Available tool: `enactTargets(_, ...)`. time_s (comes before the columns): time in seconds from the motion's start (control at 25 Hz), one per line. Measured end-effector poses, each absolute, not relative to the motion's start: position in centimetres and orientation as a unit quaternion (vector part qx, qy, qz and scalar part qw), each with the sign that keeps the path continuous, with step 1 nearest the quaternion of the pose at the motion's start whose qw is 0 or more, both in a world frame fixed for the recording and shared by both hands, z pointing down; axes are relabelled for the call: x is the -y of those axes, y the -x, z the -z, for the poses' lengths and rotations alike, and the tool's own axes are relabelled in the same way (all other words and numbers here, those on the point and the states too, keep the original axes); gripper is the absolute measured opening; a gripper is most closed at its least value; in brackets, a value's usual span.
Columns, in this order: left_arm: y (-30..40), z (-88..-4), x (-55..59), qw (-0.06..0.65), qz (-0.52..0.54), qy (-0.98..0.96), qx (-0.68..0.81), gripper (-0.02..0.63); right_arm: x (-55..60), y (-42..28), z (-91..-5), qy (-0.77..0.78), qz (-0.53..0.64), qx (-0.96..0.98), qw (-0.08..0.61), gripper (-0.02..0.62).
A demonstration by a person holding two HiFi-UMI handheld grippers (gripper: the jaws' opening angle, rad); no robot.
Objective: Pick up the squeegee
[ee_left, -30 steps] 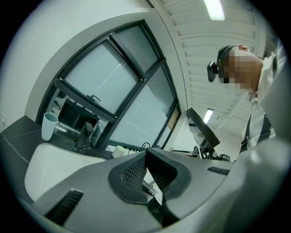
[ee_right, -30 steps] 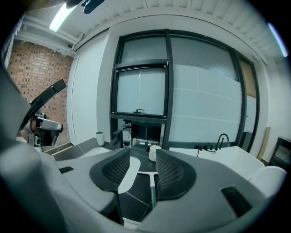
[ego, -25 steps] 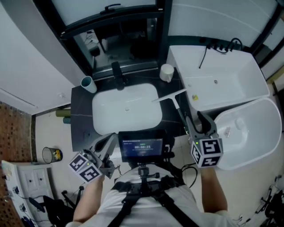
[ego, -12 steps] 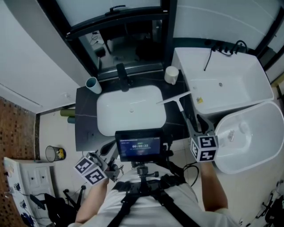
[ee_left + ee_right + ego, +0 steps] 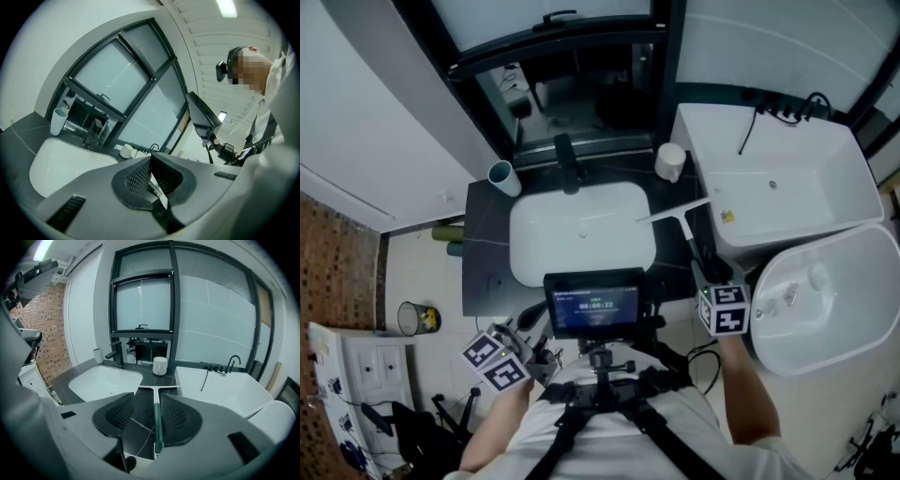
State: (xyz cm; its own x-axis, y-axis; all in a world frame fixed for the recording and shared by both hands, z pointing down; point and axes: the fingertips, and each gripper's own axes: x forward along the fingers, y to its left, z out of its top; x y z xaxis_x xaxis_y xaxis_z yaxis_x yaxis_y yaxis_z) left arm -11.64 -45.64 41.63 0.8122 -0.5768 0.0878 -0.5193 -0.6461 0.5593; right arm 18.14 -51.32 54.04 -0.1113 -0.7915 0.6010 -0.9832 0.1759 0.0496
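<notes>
The squeegee point(image 5: 679, 215) lies on the dark counter point(image 5: 485, 267), right of the sink; its white blade is at the far end and its green handle point(image 5: 157, 423) points back at me. My right gripper point(image 5: 705, 266) is open, low over the counter's near right corner. In the right gripper view point(image 5: 146, 401) the handle runs between the two jaws, close beside the right pad point(image 5: 176, 418). My left gripper point(image 5: 532, 321) hangs below the counter's front edge, left of the chest screen. In the left gripper view point(image 5: 150, 161) its pads meet with nothing between them.
A white sink basin point(image 5: 581, 236) fills the counter's middle, with a black tap point(image 5: 567, 152) behind it, a pale cup point(image 5: 502, 176) at the back left and a white mug point(image 5: 670, 161) at the back right. A bathtub point(image 5: 792, 178) and a toilet point(image 5: 825, 295) stand on the right.
My right gripper has moved forward along the squeegee's handle, so the handle now lies between its jaws. The head view has shifted a little. The left gripper has barely moved.
</notes>
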Motion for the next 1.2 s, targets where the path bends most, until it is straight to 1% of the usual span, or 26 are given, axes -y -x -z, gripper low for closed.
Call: enactTargets(1.2,12.5,-41.9,46.4,0.293,0.055,-0.887,0.352,-0.005,53.6,-19.9,-63.6,-0.586,-0.242,0.703,0.324,0.185)
